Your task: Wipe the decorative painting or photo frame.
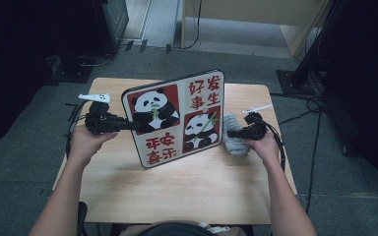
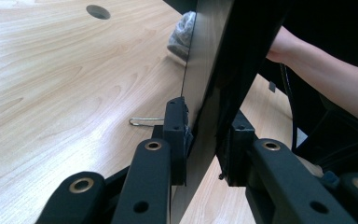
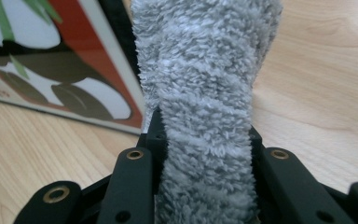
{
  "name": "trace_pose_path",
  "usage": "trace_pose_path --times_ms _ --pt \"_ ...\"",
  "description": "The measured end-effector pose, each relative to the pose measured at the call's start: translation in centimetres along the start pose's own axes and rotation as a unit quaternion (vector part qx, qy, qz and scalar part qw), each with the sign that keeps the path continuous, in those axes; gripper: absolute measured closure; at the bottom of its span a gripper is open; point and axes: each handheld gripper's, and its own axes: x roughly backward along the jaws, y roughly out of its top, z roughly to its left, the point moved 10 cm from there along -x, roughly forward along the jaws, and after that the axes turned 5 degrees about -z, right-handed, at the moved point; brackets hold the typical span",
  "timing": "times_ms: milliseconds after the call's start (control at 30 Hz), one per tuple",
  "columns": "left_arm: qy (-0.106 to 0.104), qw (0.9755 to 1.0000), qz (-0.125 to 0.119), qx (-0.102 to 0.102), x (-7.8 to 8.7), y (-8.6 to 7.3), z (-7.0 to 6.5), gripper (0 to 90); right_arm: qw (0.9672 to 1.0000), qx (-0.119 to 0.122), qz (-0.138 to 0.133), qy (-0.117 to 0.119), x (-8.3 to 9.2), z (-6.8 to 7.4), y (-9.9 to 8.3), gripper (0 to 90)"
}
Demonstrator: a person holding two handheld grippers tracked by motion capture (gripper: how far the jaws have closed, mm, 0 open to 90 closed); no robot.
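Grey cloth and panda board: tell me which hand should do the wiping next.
Right. The right gripper is shut on the grey cloth, beside the panda board; the left gripper clamps the board's edge, propping it tilted.

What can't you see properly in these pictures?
- Back of the panda board: the high view shows its front alone.
- Board's picture in the left gripper view: seen edge-on.
- Far end of the grey cloth: cut off by the top edge of the right gripper view.
- Person's head: cut off by the high view's bottom edge.

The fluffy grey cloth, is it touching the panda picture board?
Cannot tell: in the right gripper view the fluffy grey cloth overlaps the panda picture board, hiding any gap.
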Motion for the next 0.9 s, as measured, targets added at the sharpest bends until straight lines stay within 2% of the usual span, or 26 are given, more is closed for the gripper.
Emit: trace_pose_path --times_ms 100,200,300,667,833,900 --pt "0.000 1.0000 0.000 0.000 0.0 0.0 0.0 75.8 0.9998 0.002 -0.012 -0.016 0.5 -0.8 0.5 68.0" --pt "0.000 1.0000 0.000 0.001 0.0 0.0 0.0 75.8 0.9993 -0.011 -0.026 -0.026 0.9 -1.7 0.9 68.0" --pt "0.001 1.0000 0.000 0.001 0.0 0.0 0.0 75.8 0.9985 -0.013 -0.042 -0.032 1.1 -2.7 1.4 68.0" --pt "0.004 1.0000 -0.003 0.004 0.1 0.0 0.0 75.5 0.9969 -0.027 -0.033 -0.066 0.2 -6.4 2.3 67.7" --pt "0.006 1.0000 -0.006 0.005 0.1 0.0 0.0 75.4 0.9948 -0.028 -0.035 -0.092 -0.5 -8.0 2.4 67.7" --pt "0.006 0.9999 -0.006 0.006 0.1 0.0 0.0 75.3 0.9943 -0.032 -0.026 -0.099 -0.8 -8.5 2.3 67.5"
